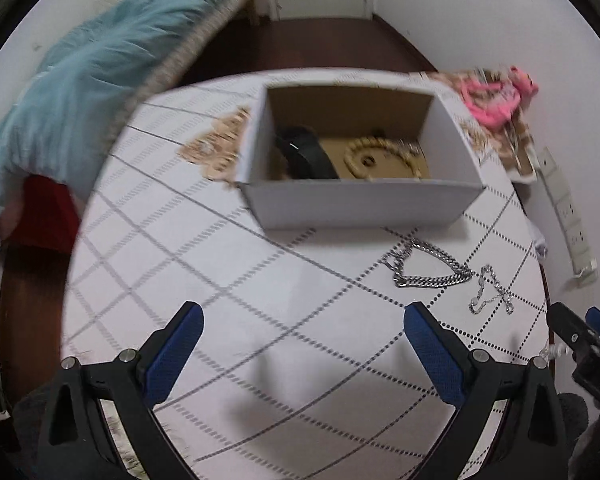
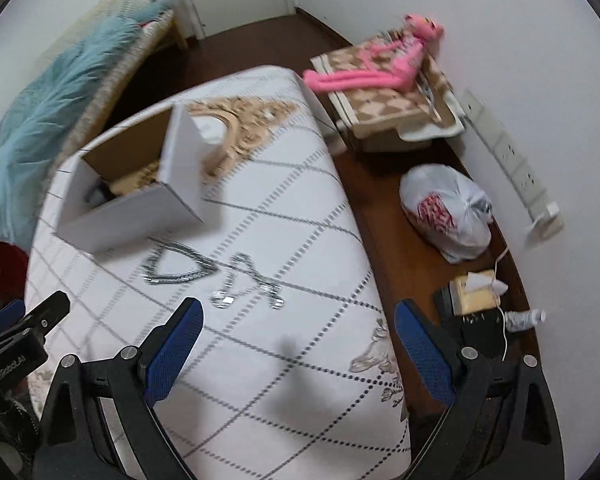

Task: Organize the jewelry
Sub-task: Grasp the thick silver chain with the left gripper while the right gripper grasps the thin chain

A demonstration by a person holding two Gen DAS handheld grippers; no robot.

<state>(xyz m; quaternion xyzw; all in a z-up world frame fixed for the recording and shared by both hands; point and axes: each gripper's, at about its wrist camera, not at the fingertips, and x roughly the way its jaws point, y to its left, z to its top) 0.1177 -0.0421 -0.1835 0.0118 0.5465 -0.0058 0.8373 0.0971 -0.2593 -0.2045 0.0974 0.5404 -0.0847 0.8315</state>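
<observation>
Both the left gripper (image 1: 303,322) and right gripper (image 2: 298,318) are held apart, empty; two chains (image 1: 430,270) are seen ahead, before the box (image 1: 360,204)

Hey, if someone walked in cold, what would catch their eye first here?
Probably the white cardboard box at the middle of the checked tablecloth, with a bead bracelet and a black band inside. Next, two silver chains on the cloth in front of it. In the right wrist view, a pink plush toy lies beyond the table.
</observation>
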